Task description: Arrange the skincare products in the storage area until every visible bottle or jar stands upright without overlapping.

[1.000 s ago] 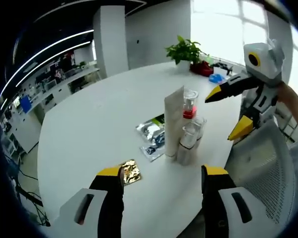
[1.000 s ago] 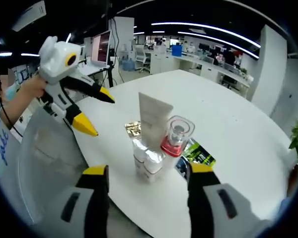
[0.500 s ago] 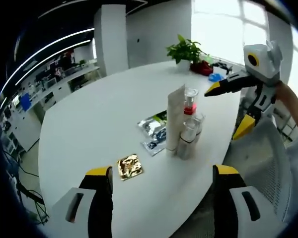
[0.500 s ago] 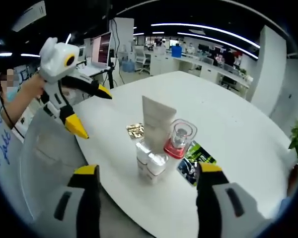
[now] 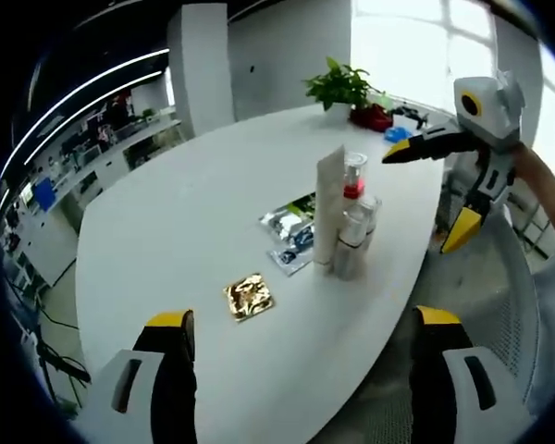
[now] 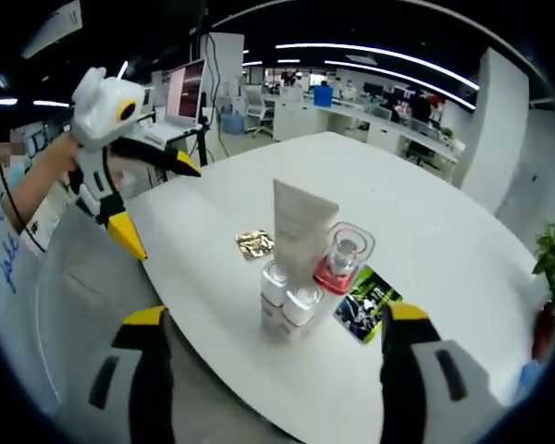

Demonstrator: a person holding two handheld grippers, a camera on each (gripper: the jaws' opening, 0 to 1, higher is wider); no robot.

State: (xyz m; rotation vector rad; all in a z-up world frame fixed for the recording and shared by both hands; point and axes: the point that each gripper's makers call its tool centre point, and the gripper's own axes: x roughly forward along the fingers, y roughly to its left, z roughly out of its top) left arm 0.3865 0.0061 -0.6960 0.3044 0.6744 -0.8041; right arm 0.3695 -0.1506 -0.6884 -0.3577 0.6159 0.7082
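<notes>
Bottles [image 6: 287, 310] upright beside tube [image 6: 301, 231] on table [image 5: 185, 222]; both claws released, empty.

One white tube [image 6: 302, 225], one red-collared bottle [image 6: 343, 259], two small white bottles [image 6: 289, 306], one gold sachet [image 5: 248, 296], two printed sachets [image 5: 292, 228].

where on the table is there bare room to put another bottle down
Bare table stretches wide from the gold foil packet and sachets toward the far edge and the potted plant. It is crowded around the tube and bottles, which stand tightly clustered near the table's near edge.
</notes>
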